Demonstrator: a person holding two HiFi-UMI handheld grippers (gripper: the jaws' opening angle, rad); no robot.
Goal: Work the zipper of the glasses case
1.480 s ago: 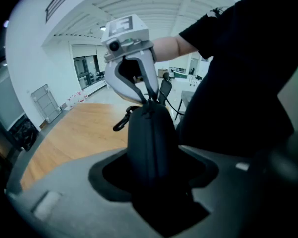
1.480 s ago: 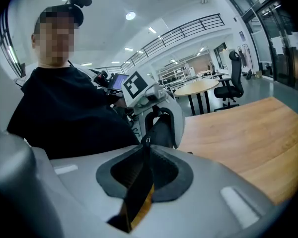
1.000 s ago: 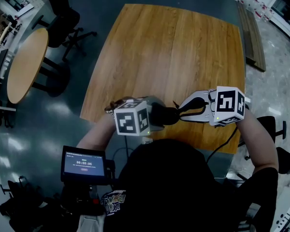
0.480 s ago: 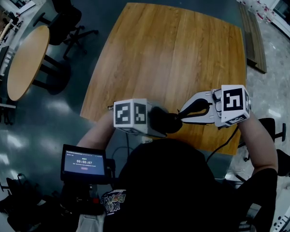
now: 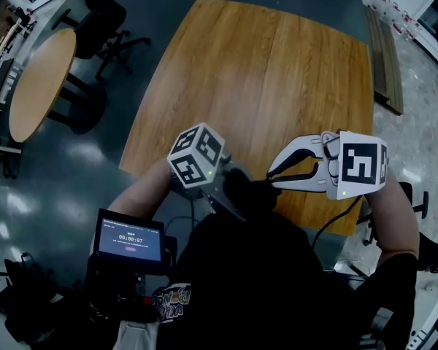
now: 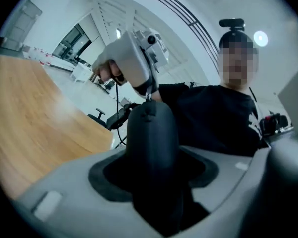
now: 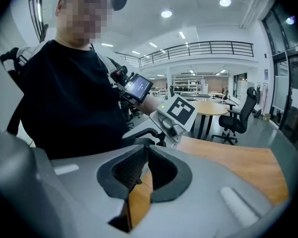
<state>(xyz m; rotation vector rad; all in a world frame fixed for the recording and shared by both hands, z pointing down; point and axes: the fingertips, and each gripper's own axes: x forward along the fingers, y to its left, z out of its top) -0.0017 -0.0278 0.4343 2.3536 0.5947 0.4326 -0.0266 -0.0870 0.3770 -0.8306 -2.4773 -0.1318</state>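
Observation:
My left gripper (image 5: 237,188) is shut on the black glasses case (image 5: 247,189), held in the air at the near edge of the wooden table (image 5: 277,71). In the left gripper view the case (image 6: 151,138) stands up between the jaws and fills the gap. My right gripper (image 5: 271,178) reaches in from the right, and its jaws have just been closing. Its tips (image 6: 149,97) meet the top end of the case, pinched on the small zipper pull. In the right gripper view the pads (image 7: 134,170) are pressed together, and the pull itself is barely visible.
A round side table (image 5: 36,86) and an office chair (image 5: 106,20) stand on the dark floor to the left. A small screen (image 5: 129,239) sits at the person's left side. A wooden bench (image 5: 383,57) lies at the right. The person's torso is right behind the grippers.
Both grippers have risen with the case. The left one has rolled, so its marker cube now shows tilted. The right jaws have closed at the case's end.

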